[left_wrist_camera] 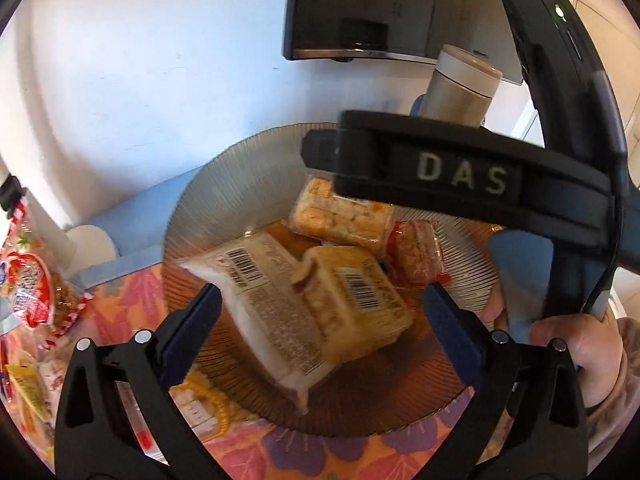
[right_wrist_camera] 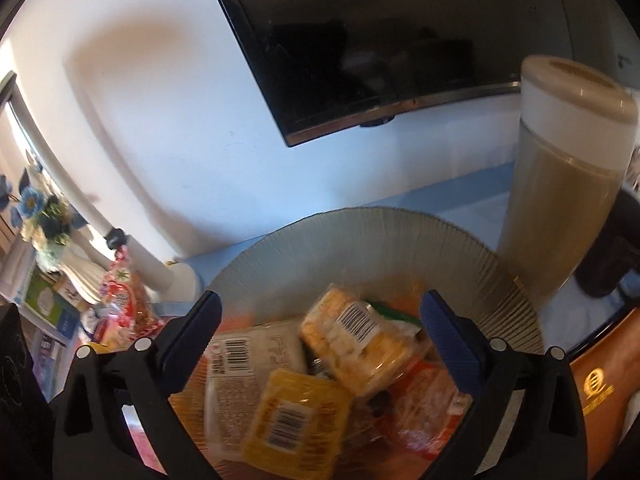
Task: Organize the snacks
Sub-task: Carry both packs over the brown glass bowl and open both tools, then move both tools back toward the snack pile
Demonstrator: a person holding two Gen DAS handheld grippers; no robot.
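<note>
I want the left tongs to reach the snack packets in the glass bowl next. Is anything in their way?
Nothing visible blocks the open left tongs from the snack packets in the glass bowl; the right tongs hang at the bowl's right edge.

The bench (left_wrist_camera: 132,216), under a floral cloth (left_wrist_camera: 248,456), carries a ribbed glass bowl (left_wrist_camera: 224,184), a tumbler (right_wrist_camera: 560,208) and snack bags (left_wrist_camera: 28,292)

Your left wrist camera looks steeply down, close over the ribbed glass bowl (left_wrist_camera: 224,184); your right wrist camera faces the same bowl (right_wrist_camera: 360,240) from its near rim; both share the snack packets, tall tumbler (left_wrist_camera: 460,88) and wall screen (right_wrist_camera: 380,40).
</note>
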